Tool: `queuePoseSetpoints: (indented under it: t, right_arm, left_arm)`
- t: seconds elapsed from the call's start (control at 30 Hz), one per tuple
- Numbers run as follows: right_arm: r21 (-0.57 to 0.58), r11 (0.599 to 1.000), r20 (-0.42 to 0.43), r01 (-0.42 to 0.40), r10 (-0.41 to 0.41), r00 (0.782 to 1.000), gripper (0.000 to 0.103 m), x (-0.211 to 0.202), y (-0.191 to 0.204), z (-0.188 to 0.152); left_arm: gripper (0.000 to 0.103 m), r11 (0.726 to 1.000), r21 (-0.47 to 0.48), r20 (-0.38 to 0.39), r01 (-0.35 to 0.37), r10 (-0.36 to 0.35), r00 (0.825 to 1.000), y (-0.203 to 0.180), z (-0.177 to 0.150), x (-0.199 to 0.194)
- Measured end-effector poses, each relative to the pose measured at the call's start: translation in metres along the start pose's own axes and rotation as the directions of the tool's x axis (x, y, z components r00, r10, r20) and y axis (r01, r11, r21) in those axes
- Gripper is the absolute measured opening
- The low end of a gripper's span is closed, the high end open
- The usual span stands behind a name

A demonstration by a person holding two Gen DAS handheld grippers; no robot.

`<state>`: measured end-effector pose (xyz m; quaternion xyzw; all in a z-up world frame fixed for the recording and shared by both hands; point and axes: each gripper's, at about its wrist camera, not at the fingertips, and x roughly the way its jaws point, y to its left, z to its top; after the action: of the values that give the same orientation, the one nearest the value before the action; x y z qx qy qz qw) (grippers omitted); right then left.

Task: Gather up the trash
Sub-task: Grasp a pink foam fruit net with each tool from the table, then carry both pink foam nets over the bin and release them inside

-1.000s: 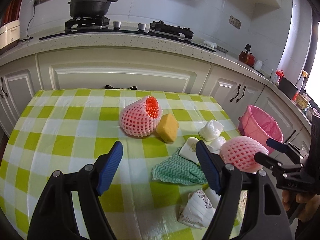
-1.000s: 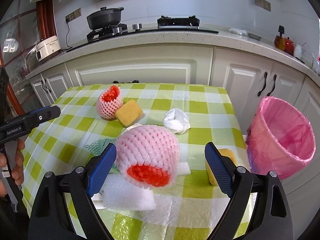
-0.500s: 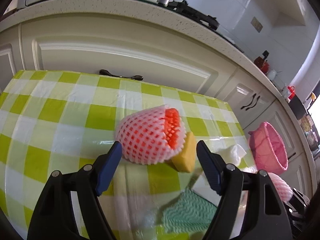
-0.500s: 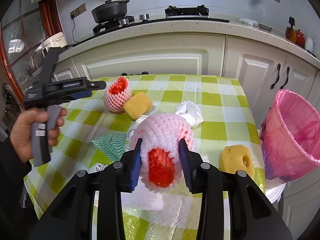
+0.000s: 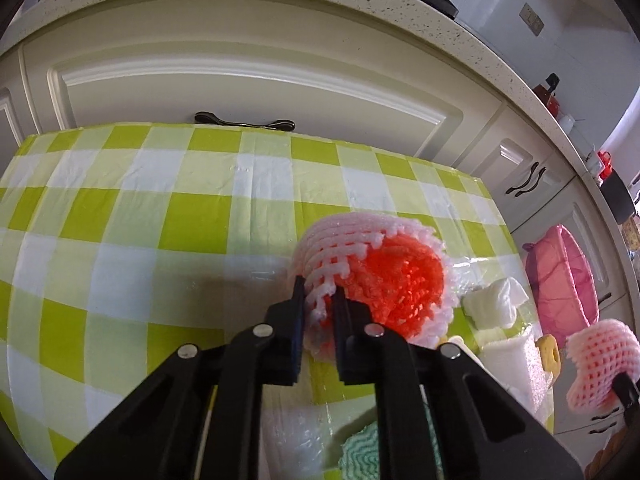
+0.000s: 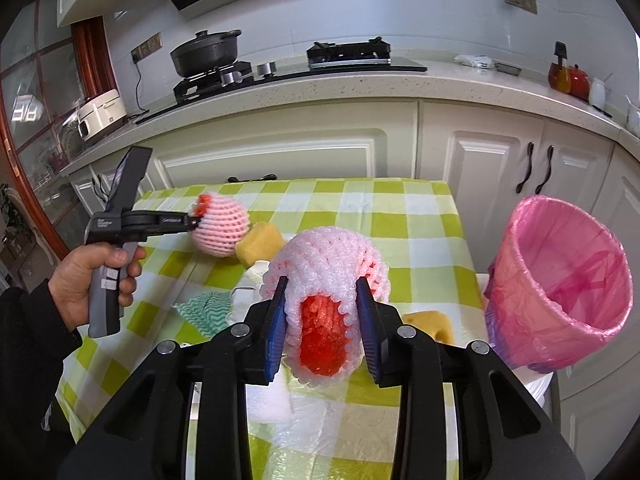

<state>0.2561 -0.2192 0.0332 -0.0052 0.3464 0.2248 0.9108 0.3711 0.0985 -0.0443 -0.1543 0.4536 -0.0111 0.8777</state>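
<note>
Two pink foam fruit nets with orange insides are the trash in hand. My left gripper (image 5: 319, 292) is shut on the rim of one net (image 5: 360, 248) at the green-checked table (image 5: 120, 220). The right wrist view shows that same net (image 6: 222, 228) pinched by the left gripper (image 6: 194, 222), next to a yellow sponge (image 6: 260, 240). My right gripper (image 6: 322, 284) is shut on the second net (image 6: 324, 256), squeezing its sides, held above the table. A bin with a pink liner (image 6: 516, 300) stands open to the right of it, beside the table.
Left on the table are a green-and-white cloth (image 6: 204, 308), a second yellow sponge (image 6: 430, 320), a crumpled white tissue (image 5: 494, 304) and a white foam sheet (image 5: 516, 364). Cream kitchen cabinets and a counter with a hob run behind the table.
My left gripper moved in over the table to the far net and shut on its rim. My right gripper shut on the near net and raised it slightly.
</note>
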Motion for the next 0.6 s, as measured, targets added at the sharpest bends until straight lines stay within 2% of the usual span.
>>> queuePoseSetpoints:
  t: [0.23,0.37,0.6]
  right_arm:
    - [0.041,0.998,0.032,0.052,-0.053,0.998,0.033,-0.019,-0.033,0.005]
    - [0.061,0.993,0.063,0.099,-0.103,0.993,0.033,-0.037,-0.058,0.012]
    - [0.102,0.975,0.108,0.198,-0.209,0.972,0.033,-0.067,-0.114,0.024]
  left_arm:
    - [0.012,0.999,0.045,0.076,-0.016,0.013,0.997,-0.018,-0.004,-0.045]
    - [0.012,0.998,0.069,0.122,0.014,-0.022,0.992,-0.042,0.0,-0.072]
    - [0.012,0.984,0.158,0.18,0.088,-0.116,0.977,-0.118,0.013,-0.105]
